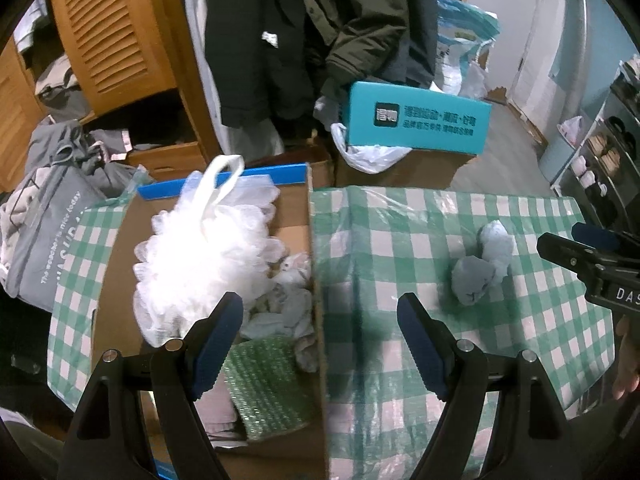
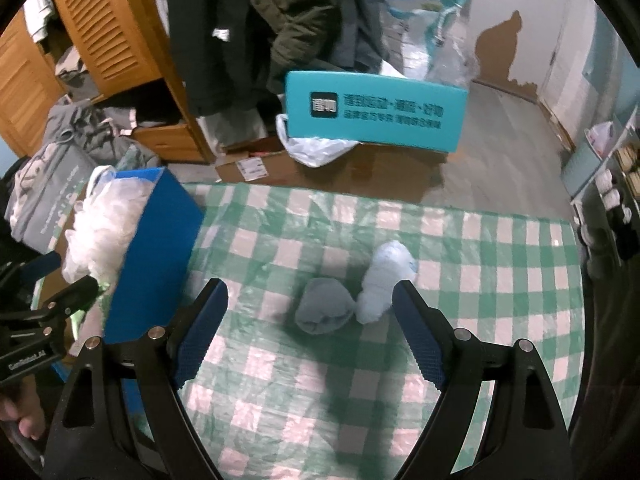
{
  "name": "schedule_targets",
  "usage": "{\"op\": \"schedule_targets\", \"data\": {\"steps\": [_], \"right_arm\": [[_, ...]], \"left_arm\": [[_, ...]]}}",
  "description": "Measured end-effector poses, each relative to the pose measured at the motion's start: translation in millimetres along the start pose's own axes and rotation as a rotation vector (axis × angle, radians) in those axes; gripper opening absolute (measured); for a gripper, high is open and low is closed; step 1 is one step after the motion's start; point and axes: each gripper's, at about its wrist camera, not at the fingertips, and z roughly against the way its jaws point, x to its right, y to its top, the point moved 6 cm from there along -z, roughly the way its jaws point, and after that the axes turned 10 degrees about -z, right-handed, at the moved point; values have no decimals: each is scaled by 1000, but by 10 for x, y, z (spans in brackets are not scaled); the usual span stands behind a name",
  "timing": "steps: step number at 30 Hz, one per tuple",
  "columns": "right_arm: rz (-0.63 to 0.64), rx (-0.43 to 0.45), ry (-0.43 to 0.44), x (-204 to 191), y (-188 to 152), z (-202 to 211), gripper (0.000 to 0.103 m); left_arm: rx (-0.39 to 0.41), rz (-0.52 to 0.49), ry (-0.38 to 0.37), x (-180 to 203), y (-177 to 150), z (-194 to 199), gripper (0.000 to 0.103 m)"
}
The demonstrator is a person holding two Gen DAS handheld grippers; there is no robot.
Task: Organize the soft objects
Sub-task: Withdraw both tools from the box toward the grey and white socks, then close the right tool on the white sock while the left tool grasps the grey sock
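My table (image 2: 460,240) wears a green-and-white checked cloth under clear plastic, with wooden cupboards (image 1: 108,32) and hanging coats (image 1: 280,40) beyond its far edge. The cardboard box (image 1: 316,264) of soft things fills the left side. Two rolled socks (image 2: 352,300) lie touching mid-table, bare cloth around them. My left gripper (image 1: 320,340) and right gripper (image 2: 310,336) both gape, empty.

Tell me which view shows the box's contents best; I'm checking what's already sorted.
The left wrist view: it looks down into the cardboard box, showing the white bath pouf and green sponge. The right wrist view shows only its blue outer side and the pouf's top.
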Motion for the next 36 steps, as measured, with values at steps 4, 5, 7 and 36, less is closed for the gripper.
{"op": "schedule_targets", "data": {"steps": [4,5,7,36], "right_arm": [[-30,-10,-19,187,-18,-22,84],[-36,-12,-22,224,-20,-29,84],[-53,-18,-31,303,-26,-52,84],[-178,-164,-141,701,96,-1073,84]], "left_arm": [[-9,-26,-23,174,23,-47,81],[-12,-30,-34,222,25,-63,81],[-22,-40,-50,307,21,-99,81],[-128,-96,-100,846,489,-1094,81]]}}
